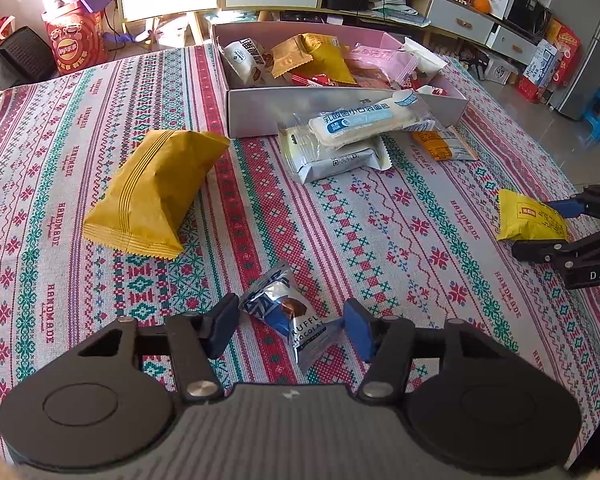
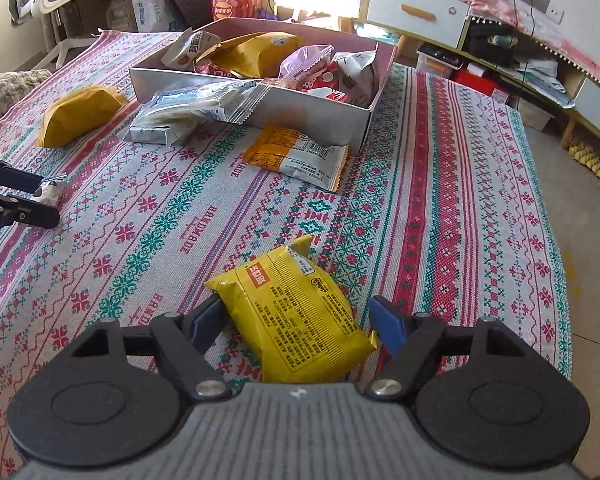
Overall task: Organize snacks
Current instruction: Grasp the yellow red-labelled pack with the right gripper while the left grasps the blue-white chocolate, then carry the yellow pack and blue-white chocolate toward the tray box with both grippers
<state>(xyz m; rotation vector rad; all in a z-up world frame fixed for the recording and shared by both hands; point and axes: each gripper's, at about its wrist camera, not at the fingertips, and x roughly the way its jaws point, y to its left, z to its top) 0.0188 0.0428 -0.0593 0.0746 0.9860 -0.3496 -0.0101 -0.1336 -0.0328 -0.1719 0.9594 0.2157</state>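
My left claw (image 1: 290,330) straddles a small blue-and-silver chocolate packet (image 1: 286,312) on the counter (image 1: 380,232), pads spread, barely touching. My right claw (image 2: 298,326), also spread, brackets a yellow snack bag (image 2: 296,316). Beyond lie a mustard bag (image 1: 156,192), white packets (image 1: 340,148) and the snack box (image 1: 260,108).

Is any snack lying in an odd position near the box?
Yes. A long white bread packet leans half against the box front wall, on top of another white packet, instead of lying inside. Several snacks lie loose on the tablecloth.
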